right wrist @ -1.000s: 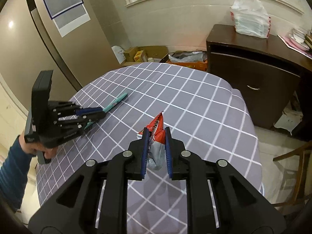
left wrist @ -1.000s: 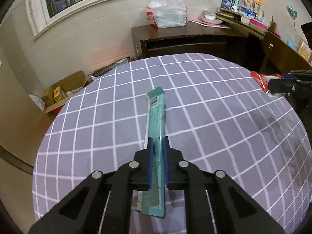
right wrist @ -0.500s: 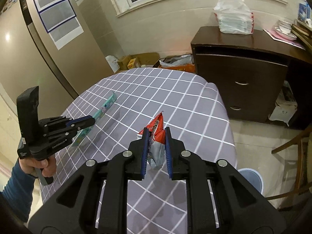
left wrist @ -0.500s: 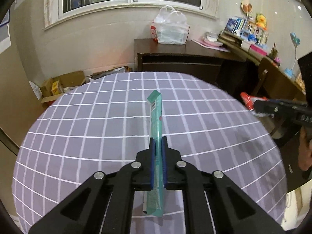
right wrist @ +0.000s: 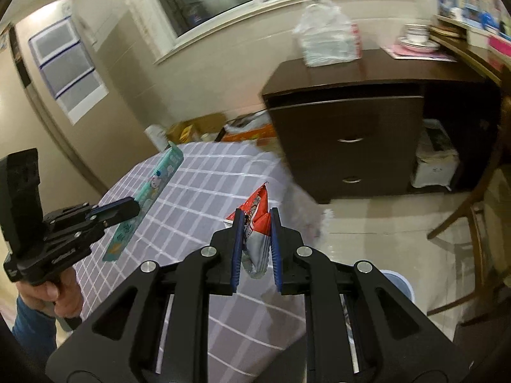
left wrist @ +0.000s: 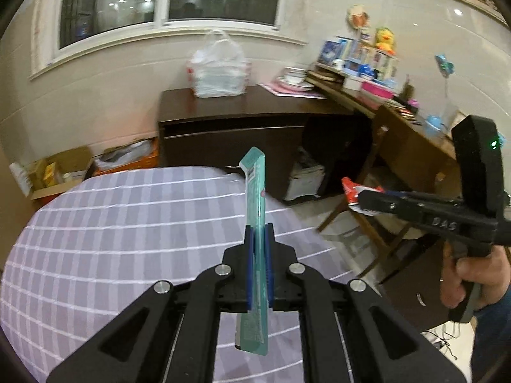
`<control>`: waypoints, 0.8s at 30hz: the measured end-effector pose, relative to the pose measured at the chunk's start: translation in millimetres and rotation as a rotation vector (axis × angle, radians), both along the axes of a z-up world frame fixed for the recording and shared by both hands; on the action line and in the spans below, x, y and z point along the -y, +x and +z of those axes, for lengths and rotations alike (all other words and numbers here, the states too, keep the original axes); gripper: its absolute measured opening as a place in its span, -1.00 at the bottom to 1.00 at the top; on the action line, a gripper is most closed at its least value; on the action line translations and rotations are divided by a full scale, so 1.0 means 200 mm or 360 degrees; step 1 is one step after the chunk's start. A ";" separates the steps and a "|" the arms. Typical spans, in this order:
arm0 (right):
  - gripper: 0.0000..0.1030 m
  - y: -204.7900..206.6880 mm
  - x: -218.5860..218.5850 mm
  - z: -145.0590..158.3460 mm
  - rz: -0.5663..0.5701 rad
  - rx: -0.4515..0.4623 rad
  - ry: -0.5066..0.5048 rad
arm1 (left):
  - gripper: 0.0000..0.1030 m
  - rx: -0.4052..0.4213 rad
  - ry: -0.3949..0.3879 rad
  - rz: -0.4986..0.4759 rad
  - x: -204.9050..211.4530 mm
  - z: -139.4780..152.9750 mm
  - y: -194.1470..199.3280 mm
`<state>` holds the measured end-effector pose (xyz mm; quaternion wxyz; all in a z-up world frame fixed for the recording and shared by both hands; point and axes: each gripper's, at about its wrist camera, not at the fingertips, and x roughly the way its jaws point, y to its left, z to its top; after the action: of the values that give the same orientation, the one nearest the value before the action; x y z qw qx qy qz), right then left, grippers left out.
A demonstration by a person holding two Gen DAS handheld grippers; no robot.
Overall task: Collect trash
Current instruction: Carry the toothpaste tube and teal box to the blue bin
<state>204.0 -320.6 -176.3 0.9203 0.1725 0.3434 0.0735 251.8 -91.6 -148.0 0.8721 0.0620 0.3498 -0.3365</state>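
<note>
My left gripper (left wrist: 258,239) is shut on a long teal package (left wrist: 254,198) and holds it edge-up, lifted above the purple checked tablecloth (left wrist: 111,223). The package also shows in the right wrist view (right wrist: 150,191), held by the left gripper (right wrist: 127,209). My right gripper (right wrist: 255,220) is shut on a crumpled red and silver snack wrapper (right wrist: 255,223), held off the table's right edge over the floor. The right gripper (left wrist: 361,202) and its wrapper (left wrist: 349,188) show at the right of the left wrist view.
A dark wooden cabinet (right wrist: 351,127) with a white plastic bag (right wrist: 325,38) on top stands against the far wall. Cardboard boxes (left wrist: 60,166) lie on the floor behind the table. A wooden chair (right wrist: 479,210) and a light blue round rim (right wrist: 399,284) are at the right.
Both grippers have risen off the table and swung to the right, each with its piece of trash. The views now look over the table's right edge toward the cabinet and floor.
</note>
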 end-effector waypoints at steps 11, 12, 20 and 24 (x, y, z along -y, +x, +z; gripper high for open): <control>-0.69 -0.26 0.61 -0.21 -0.0437 -0.0123 0.0106 | -0.89 -0.0214 -0.0002 -0.0229 0.69 -0.12 -0.13; -0.69 -0.27 0.64 -0.24 -0.0458 -0.0139 0.0118 | -0.89 -0.0242 0.0014 -0.0240 0.74 -0.14 -0.13; -0.69 -0.31 0.86 -0.59 -0.0582 -0.0352 0.0276 | -0.88 -0.0512 0.0198 -0.0246 1.12 -0.49 -0.14; -0.69 -0.29 0.90 -0.72 -0.0601 -0.0408 0.0360 | -0.88 -0.0606 0.0270 -0.0236 1.21 -0.62 -0.11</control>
<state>146.3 -501.5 -319.9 0.8414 0.3433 0.4087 -0.0842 230.2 -333.8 -272.1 0.7549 0.0961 0.5296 -0.3748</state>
